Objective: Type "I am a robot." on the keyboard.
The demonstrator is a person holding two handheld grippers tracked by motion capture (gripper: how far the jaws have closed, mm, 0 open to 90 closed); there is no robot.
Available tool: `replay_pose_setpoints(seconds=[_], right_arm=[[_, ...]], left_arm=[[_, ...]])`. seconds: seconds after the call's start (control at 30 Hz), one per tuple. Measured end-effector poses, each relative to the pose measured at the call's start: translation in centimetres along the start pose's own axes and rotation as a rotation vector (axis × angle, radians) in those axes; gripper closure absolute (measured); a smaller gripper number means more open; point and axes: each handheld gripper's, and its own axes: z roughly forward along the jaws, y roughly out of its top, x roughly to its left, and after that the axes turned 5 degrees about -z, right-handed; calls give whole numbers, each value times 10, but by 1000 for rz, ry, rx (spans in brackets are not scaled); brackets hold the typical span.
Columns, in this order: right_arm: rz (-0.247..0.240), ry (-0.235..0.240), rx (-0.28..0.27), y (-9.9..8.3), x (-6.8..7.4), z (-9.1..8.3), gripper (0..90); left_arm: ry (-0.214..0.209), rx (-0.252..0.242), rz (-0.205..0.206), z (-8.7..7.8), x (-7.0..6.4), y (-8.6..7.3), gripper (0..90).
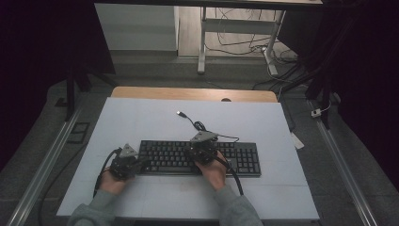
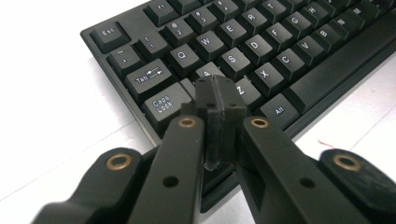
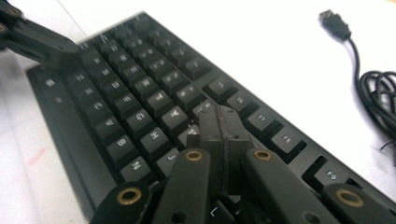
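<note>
Closed claws [image 2: 215,93] over keyboard [image 1: 244,160]

Your table [image 1: 141,117] carries a white top sheet, with a strip of bare wood [image 1: 188,93] exposed along its far edge. Grey floor [image 1: 155,70] lies beyond. A second desk's white metal legs [image 1: 202,42] stand there, loose black cables [image 1: 240,44] tangled on the floor between them. A pale cabinet [image 1: 136,28] sits far left. Metal rails [image 1: 42,165] flank both sides. You work in dim light; the margins fall to darkness.
</note>
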Motion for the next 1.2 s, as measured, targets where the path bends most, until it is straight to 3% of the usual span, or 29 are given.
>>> replay_pose_setpoints(seconds=[0.2,0.23,0.5,0.67,0.9,1.2], right_arm=[[-24,15,-30,-4,-2,-16,893],[-17,21,-31,-8,-5,-21,761],[-1,41,-52,-21,-12,-37,612],[-18,40,-65,-26,-13,-48,557],[-31,24,-66,-35,-17,-62,497],[-33,7,-73,-47,-21,-80,476]], left_arm=[[-4,-16,-9,-3,0,0,887],[-5,-23,-10,-3,1,0,886],[-15,-68,-31,-9,2,0,843],[-21,-80,-37,-11,2,0,766],[-23,-102,-52,-14,3,0,588],[-29,-111,-63,-15,4,1,491]])
